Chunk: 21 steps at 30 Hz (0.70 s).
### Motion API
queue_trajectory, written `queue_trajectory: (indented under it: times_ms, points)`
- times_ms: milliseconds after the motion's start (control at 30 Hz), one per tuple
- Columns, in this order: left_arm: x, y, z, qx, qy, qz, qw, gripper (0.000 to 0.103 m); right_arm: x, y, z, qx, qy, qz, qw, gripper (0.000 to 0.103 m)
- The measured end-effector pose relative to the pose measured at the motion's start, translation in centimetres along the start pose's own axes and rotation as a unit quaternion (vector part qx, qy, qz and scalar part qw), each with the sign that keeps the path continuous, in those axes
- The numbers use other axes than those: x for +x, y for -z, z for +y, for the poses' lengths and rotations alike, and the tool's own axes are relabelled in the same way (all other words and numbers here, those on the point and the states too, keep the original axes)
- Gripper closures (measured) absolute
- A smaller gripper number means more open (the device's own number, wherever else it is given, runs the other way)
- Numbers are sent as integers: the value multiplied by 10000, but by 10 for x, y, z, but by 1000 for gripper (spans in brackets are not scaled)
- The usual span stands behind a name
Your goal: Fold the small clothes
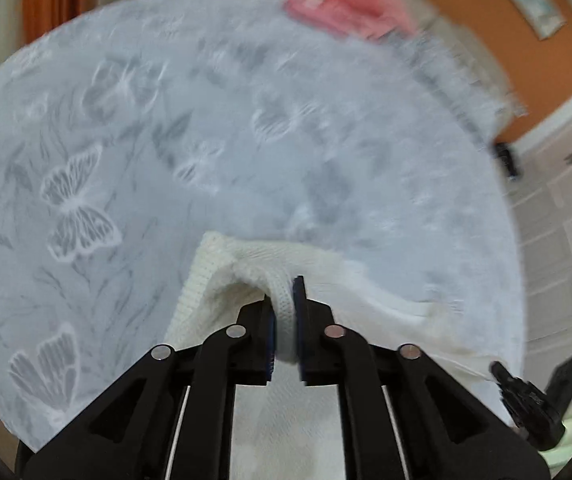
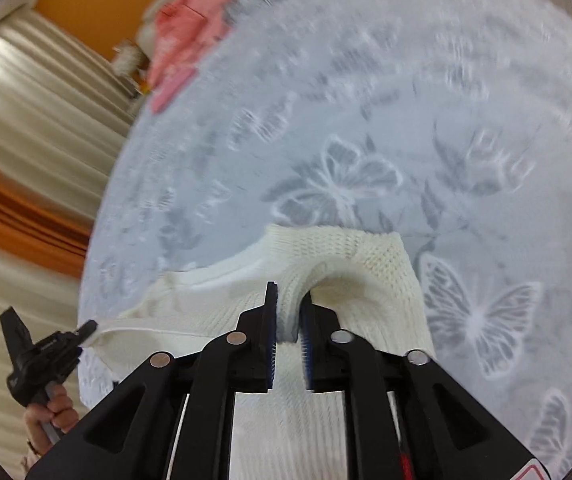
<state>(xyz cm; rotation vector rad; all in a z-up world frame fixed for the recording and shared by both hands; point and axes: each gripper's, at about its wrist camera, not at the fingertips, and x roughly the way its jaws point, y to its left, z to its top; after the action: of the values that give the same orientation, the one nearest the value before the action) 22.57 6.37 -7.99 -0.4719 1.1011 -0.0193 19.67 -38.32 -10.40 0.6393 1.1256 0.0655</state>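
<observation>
Left wrist view: the left hand-held gripper (image 1: pixel 284 322) is clamped on a ribbed edge of the white knit garment (image 1: pixel 222 276), which lies at the near edge of the bed (image 1: pixel 246 120) with its butterfly-print cover. The cloth stretches rightward to the right hand-held gripper (image 1: pixel 497 372), so its long axis follows that edge. A pink garment (image 1: pixel 341 0) lies at the far edge.

Right wrist view: the right hand-held gripper (image 2: pixel 289 320) pinches a knit fold; the garment (image 2: pixel 369 256) runs leftward to the left hand-held gripper (image 2: pixel 86 330).

Both wrist fisheyes look steeply down along own claw, close over butterfly-print bedspread (image 1: pixel 134 128). Shared: white knit garment (image 2: pixel 349 256), pink clothes (image 1: pixel 337 0) far side, each other's claw at frame edge.
</observation>
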Motion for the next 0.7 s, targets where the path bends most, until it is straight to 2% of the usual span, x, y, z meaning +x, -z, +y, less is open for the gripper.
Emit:
queue_trajectory:
  times_ms: [33,67,100,133,167,200,267,300,400,433,467,500,533,567,667,700]
  points:
    - [11,1,2,-16,-165,23,9999,88,4,-1,-4,84,63,15,9999,84]
    - [18,1,4,-15,-302,22,9995,77,4,-3,-8,209,-27,-24,9998,82]
    - [19,0,6,15,-361,-41,9993,71,-3,-3,-11,274,-133,-167,9994,73]
    - [16,-2,9,41,-333,-140,9993,61,-14,-3,-12,281,-188,-366,9988,63]
    - [6,-1,12,57,-244,-311,9992,52,-29,0,-12,226,-233,-628,9975,58]
    - [-6,2,14,109,-196,-456,9987,47,-42,6,-12,149,-317,-817,9960,51]
    - [-24,13,18,403,-171,-586,9973,34,-54,24,-10,-120,-312,-874,9956,47]
    - [-26,19,18,522,-184,-578,9968,33,-50,30,-9,-247,-208,-792,9963,47]
    - [-13,42,21,831,-381,-296,9954,33,-15,46,-10,-612,324,-236,9973,47]
    - [-3,51,23,899,-519,-150,9945,35,-2,52,-12,-637,469,-78,9968,51]
    - [3,56,24,903,-597,-68,9941,45,7,56,-13,-647,514,-8,9966,58]
    - [9,60,27,900,-684,32,9936,53,12,58,-14,-673,535,2,9963,92]
    - [14,64,30,894,-779,121,9929,72,13,60,-15,-669,568,26,9961,95]
    - [17,65,35,867,-856,152,9924,78,10,60,-20,-569,624,0,9964,95]
    - [15,58,51,644,-781,186,9947,84,-10,50,-46,-233,912,-379,9948,96]
    - [17,56,54,637,-810,220,9944,84,-7,48,-61,-54,972,-285,9948,96]
